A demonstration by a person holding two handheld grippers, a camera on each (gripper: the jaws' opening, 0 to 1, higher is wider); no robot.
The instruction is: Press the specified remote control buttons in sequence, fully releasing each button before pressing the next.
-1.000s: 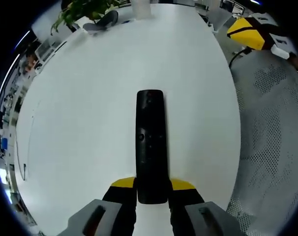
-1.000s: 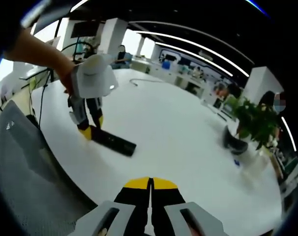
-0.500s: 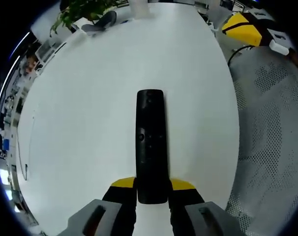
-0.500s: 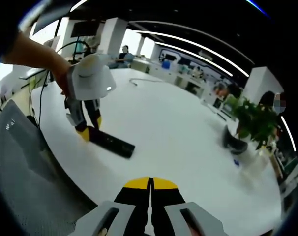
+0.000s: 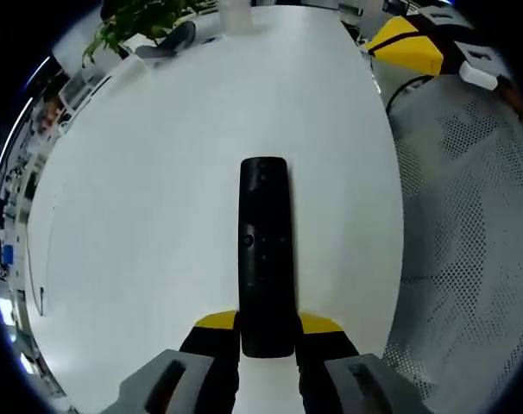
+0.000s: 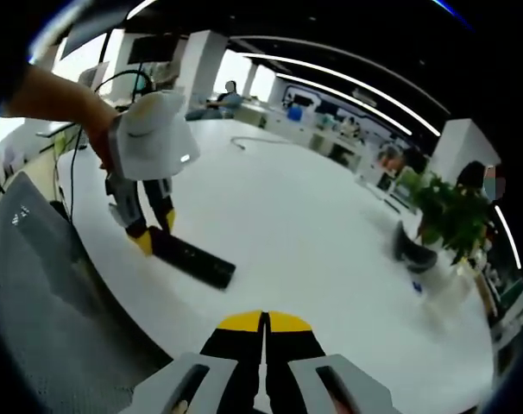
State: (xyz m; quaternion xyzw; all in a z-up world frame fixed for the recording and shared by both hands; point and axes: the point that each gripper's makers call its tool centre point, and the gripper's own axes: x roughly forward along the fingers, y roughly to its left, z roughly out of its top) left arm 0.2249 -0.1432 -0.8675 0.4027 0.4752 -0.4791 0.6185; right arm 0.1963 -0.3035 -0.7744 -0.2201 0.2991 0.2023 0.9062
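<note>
Left gripper [image 5: 266, 332] clamped on black remote control [image 5: 264, 250] over white table [image 5: 158, 172], right gripper [image 6: 263, 332] closed empty, hovering well apart; pressing not begun, approach to buttons required.

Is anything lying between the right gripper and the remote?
No, only bare white table lies between the right gripper and the remote, seen in the right gripper view.

One remote control [image 5: 264, 259], one potted plant [image 6: 447, 216], two grippers, one table [image 5: 158, 172].
</note>
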